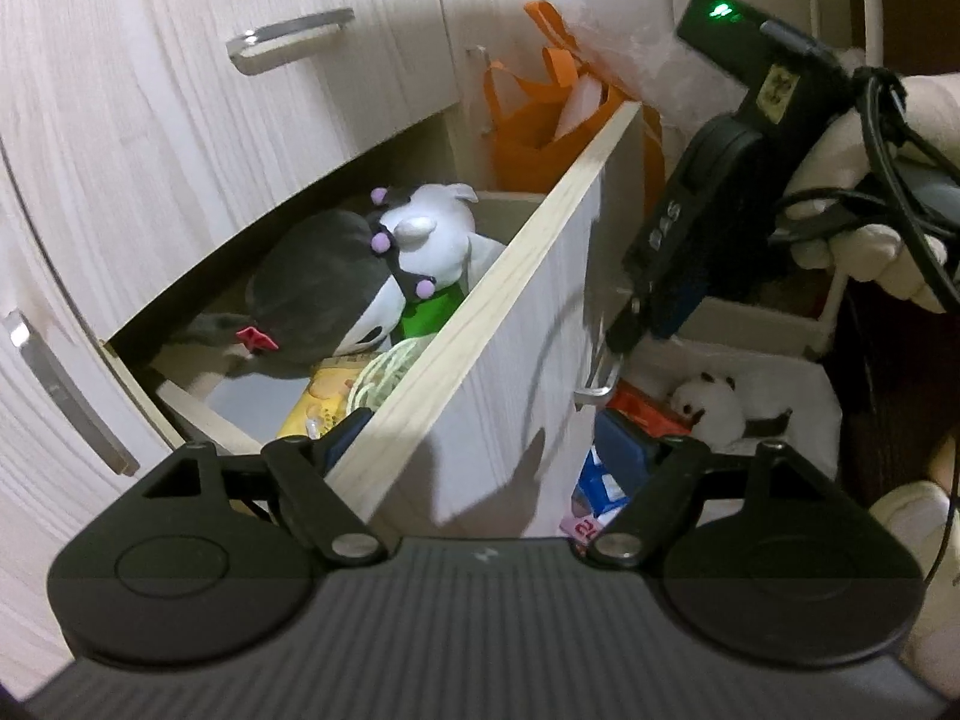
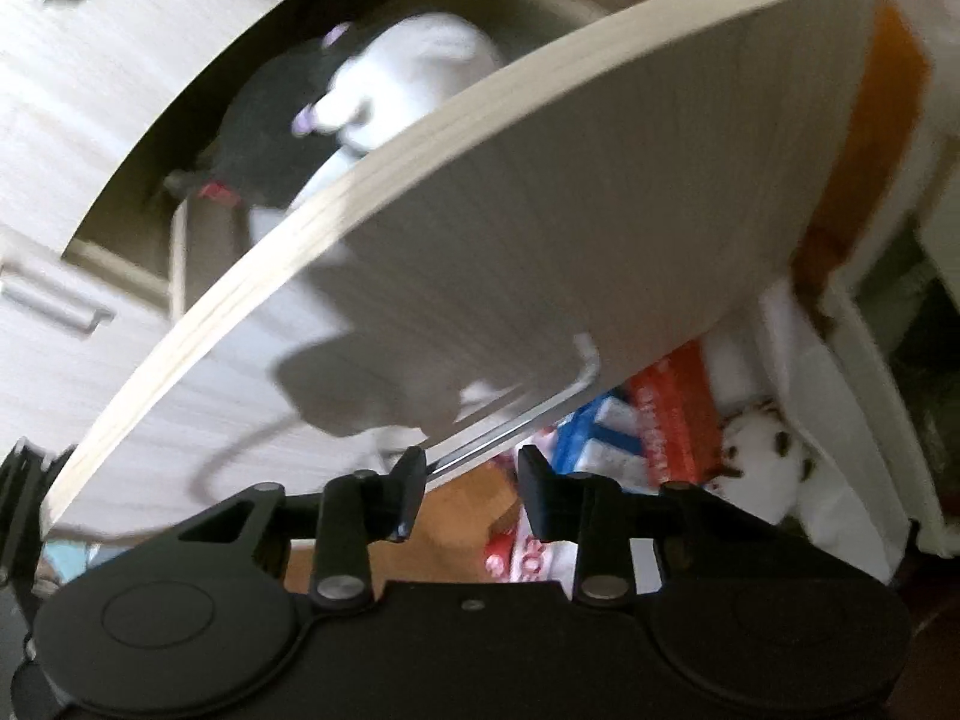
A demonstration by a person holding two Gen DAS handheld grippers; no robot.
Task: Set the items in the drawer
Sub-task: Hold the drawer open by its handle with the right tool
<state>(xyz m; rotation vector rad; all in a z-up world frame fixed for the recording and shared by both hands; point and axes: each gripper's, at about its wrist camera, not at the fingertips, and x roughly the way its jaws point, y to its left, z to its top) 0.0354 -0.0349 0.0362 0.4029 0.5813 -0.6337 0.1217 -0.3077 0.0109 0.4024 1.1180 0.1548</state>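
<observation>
The pale wood drawer [image 1: 498, 324] stands pulled out, its front panel also in the right wrist view [image 2: 540, 240]. Inside lie a dark grey plush [image 1: 324, 288], a white plush [image 1: 432, 240], a yellow packet [image 1: 318, 402] and a coil of pale cord [image 1: 384, 378]. My left gripper [image 1: 501, 450] is open and empty, its fingers either side of the drawer front's near end. My right gripper [image 2: 471, 480] is open just below the drawer's metal handle [image 2: 516, 420], and it shows in the left wrist view [image 1: 618, 342] by the handle [image 1: 594, 387].
An orange bag [image 1: 540, 120] hangs behind the drawer. A white bin [image 1: 804, 408] below right holds a panda plush [image 1: 714, 408], a red box [image 2: 672, 420] and blue-and-white cartons [image 1: 600, 486]. Shut drawers with metal handles [image 1: 288, 36] fill the left.
</observation>
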